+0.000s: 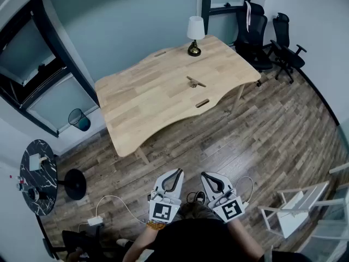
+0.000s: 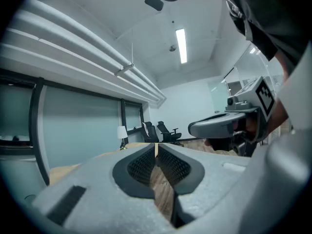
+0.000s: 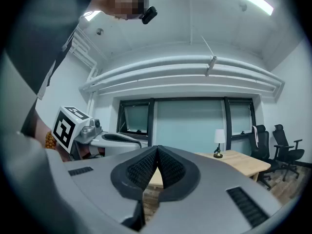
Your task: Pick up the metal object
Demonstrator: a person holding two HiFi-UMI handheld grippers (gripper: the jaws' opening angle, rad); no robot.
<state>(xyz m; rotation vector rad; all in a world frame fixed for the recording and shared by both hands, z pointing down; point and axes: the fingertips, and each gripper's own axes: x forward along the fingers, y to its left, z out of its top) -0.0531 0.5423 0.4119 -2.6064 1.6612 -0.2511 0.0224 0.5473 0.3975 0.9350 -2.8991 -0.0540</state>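
A small dark metal object (image 1: pixel 194 82) lies near the middle of the wooden table (image 1: pixel 142 102), far from both grippers. My left gripper (image 1: pixel 178 172) is held close to the body over the floor, its jaws shut and empty; the left gripper view shows its tips (image 2: pixel 156 146) meeting. Beside it my right gripper (image 1: pixel 205 176) is also shut on nothing, its tips (image 3: pixel 157 148) touching in the right gripper view. Each gripper sees the other alongside it.
A table lamp (image 1: pixel 194 35) stands at the table's far edge. Black office chairs (image 1: pixel 267 37) sit at the far right. A round black side table (image 1: pixel 37 176), a bin (image 1: pixel 79 119) and a white cable with adapter (image 1: pixel 96 220) lie at left. A white frame (image 1: pixel 292 209) stands at right.
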